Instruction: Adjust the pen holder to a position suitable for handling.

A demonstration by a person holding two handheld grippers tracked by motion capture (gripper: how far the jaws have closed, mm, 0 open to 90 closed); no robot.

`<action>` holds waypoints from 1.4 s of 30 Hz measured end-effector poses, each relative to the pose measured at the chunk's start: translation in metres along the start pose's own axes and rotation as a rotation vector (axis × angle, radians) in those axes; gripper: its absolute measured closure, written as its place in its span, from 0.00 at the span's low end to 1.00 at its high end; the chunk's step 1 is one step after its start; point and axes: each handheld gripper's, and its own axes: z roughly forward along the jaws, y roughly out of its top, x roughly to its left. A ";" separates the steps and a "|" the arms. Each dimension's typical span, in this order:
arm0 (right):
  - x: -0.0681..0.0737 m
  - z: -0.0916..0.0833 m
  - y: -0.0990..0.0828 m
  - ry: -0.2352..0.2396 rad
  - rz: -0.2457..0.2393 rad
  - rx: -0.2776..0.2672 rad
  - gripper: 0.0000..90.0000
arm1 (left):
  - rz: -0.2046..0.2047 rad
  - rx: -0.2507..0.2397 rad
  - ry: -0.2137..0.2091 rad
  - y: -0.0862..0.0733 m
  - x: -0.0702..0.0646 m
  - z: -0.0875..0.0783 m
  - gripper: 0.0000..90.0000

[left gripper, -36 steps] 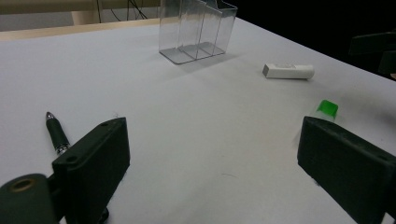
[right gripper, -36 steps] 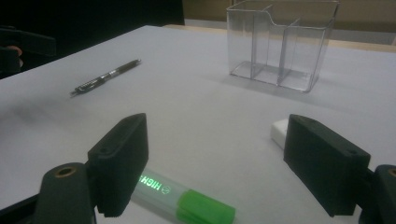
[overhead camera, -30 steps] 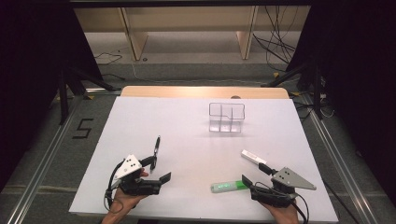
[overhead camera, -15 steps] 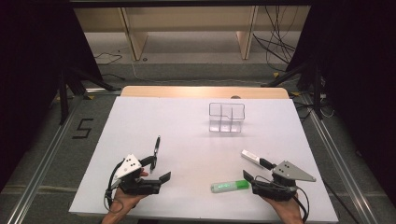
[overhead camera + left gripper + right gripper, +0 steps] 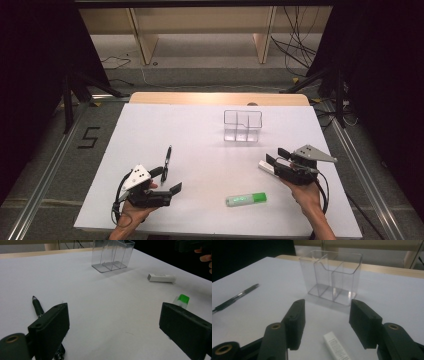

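White covering spreads across the bench [image 5: 200, 130], where we see a person working two tools from the near edge. At the left, the left hand-held gripper [image 5: 167, 181] rests low on the surface, its jaws spread wide and gripping nothing; in its own view we find a black pen [image 5: 38, 307] lying just beside the left-hand jaw, though we cannot tell whether the two touch. From above, the pen [image 5: 166, 163] lies on the bench, angled away from the person.

Toward the middle, a green-capped tube [image 5: 245, 199] lies flat near the front edge, apart from both tools. Farther back, a clear plastic organiser [image 5: 242, 126] stands upright, its compartments empty.

At the right, the right hand-held gripper [image 5: 276, 155] is held above a white stick-shaped item [image 5: 266, 168], jaws moderately parted and closed on nothing. In its own view we see the white item [image 5: 336, 345] lying on the bench below and between the jaws, with the organiser [image 5: 332, 277] straight ahead.
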 end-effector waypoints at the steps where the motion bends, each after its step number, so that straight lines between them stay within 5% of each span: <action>1: 0.000 0.000 0.000 0.000 0.000 0.000 0.54 | 0.000 0.000 0.000 0.000 0.000 0.000 0.10; 9: -0.020 0.029 0.012 -0.060 0.032 0.006 0.77 | -0.005 0.008 0.015 0.000 0.001 0.000 0.10; 22: -0.049 0.082 0.031 -0.142 0.091 0.097 1.00 | -0.008 0.012 0.024 0.000 0.002 0.001 0.10; 34: -0.063 0.119 0.037 -0.135 0.161 0.167 1.00 | -0.014 0.015 0.032 0.000 0.003 0.001 0.10; 42: -0.062 0.135 0.041 -0.125 0.155 0.208 1.00 | -0.014 0.020 0.037 0.000 0.004 0.001 0.10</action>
